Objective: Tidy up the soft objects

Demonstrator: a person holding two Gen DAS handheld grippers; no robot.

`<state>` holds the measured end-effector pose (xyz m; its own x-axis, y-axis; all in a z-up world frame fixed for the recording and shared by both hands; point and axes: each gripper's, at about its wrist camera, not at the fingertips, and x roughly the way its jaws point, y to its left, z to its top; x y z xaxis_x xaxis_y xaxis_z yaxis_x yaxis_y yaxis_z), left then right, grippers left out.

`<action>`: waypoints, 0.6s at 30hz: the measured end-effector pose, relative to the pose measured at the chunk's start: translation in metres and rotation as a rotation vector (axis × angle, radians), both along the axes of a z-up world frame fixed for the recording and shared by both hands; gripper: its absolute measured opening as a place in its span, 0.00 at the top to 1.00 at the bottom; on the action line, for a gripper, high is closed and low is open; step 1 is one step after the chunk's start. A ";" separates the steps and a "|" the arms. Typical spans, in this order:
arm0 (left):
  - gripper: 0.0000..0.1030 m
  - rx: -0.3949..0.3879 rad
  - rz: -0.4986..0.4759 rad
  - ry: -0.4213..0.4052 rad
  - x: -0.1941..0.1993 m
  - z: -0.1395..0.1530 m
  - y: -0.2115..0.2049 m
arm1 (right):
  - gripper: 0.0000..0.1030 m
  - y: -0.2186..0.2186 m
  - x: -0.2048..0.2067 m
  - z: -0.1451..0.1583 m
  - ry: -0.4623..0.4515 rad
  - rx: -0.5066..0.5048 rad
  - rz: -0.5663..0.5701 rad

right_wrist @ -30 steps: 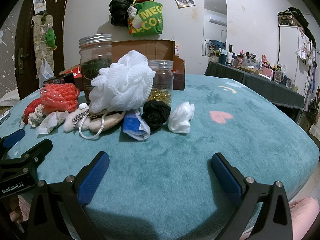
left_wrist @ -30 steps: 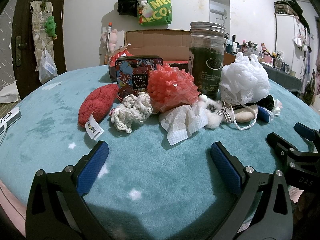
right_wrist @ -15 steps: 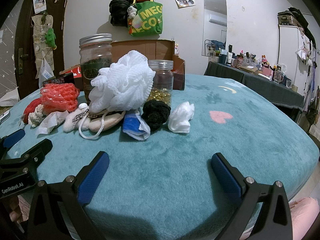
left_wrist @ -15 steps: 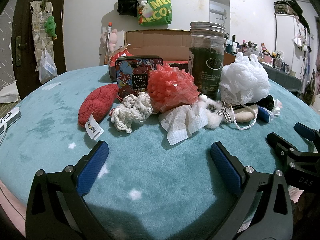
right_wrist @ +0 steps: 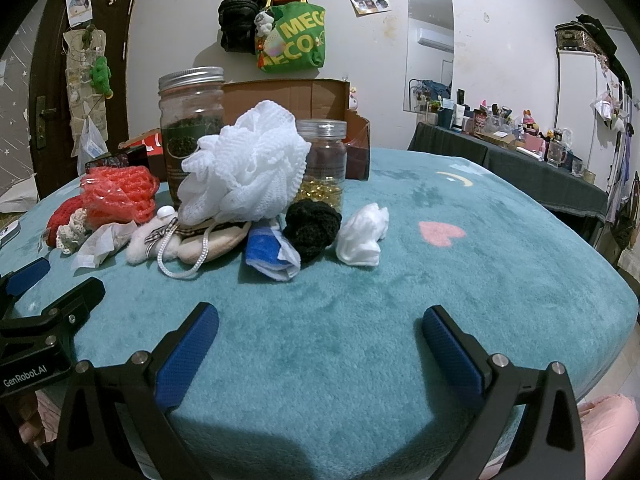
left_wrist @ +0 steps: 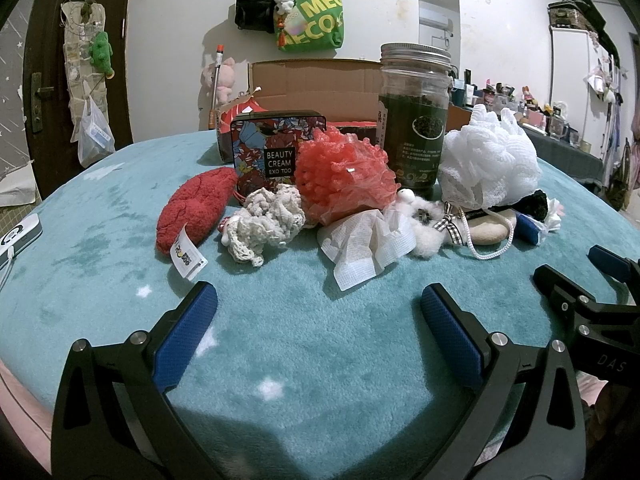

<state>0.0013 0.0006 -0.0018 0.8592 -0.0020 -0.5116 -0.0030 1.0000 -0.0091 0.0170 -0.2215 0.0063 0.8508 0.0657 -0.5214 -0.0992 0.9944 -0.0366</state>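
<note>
Nothing has changed over the last second: your left gripper [left_wrist: 318, 308] and right gripper [right_wrist: 320, 330] hover in the same spots low over the teal blanket [right_wrist: 460, 280], jaws spread wide and empty, so sorting has not begun.

Nearest your left gripper lies the crumpled white tissue [left_wrist: 366, 240], with the cream crochet piece [left_wrist: 266, 222] and the red plush lips [left_wrist: 194, 210] to its left. Nearest your right gripper are the blue-and-white cloth [right_wrist: 272, 254], the black knit ball [right_wrist: 312, 230] and the small white wad [right_wrist: 364, 234] (all bunched in one row, several touching).

Behind them sit the coral mesh pouf [left_wrist: 344, 174] and white bath pouf [right_wrist: 244, 172], then the floral tin [left_wrist: 276, 148] and tea jar [left_wrist: 414, 118], hard items to leave alone. Farthest stands the open cardboard box [left_wrist: 316, 80], a likely destination.
</note>
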 end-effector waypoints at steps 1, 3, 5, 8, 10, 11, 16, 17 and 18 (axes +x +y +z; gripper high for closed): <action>0.00 0.000 0.000 0.000 0.000 0.000 0.000 | 0.00 0.000 0.000 0.000 0.000 0.000 0.000; 0.00 0.000 0.000 0.000 0.000 0.000 0.000 | 0.00 0.000 0.000 0.000 0.000 0.000 0.000; 0.00 0.000 0.000 0.000 0.000 0.000 0.000 | 0.00 0.000 0.000 0.000 0.000 0.000 0.000; 0.00 0.000 0.000 0.000 0.000 0.000 0.000 | 0.00 0.000 0.000 0.000 0.000 0.000 0.000; 0.00 0.000 0.000 0.000 0.000 0.000 0.000 | 0.00 0.000 0.001 0.000 0.000 0.000 0.000; 0.00 0.000 0.000 0.000 0.000 0.000 0.000 | 0.00 0.001 0.001 0.000 0.001 0.000 0.000; 0.00 -0.004 -0.002 0.002 0.002 -0.003 0.002 | 0.00 0.001 0.002 0.000 0.011 0.007 0.005; 0.00 -0.005 -0.003 0.004 0.003 -0.003 0.002 | 0.00 0.000 0.001 -0.001 0.014 0.007 0.008; 0.00 -0.007 -0.005 0.007 0.002 -0.004 0.003 | 0.00 -0.001 0.003 0.000 0.017 0.009 0.011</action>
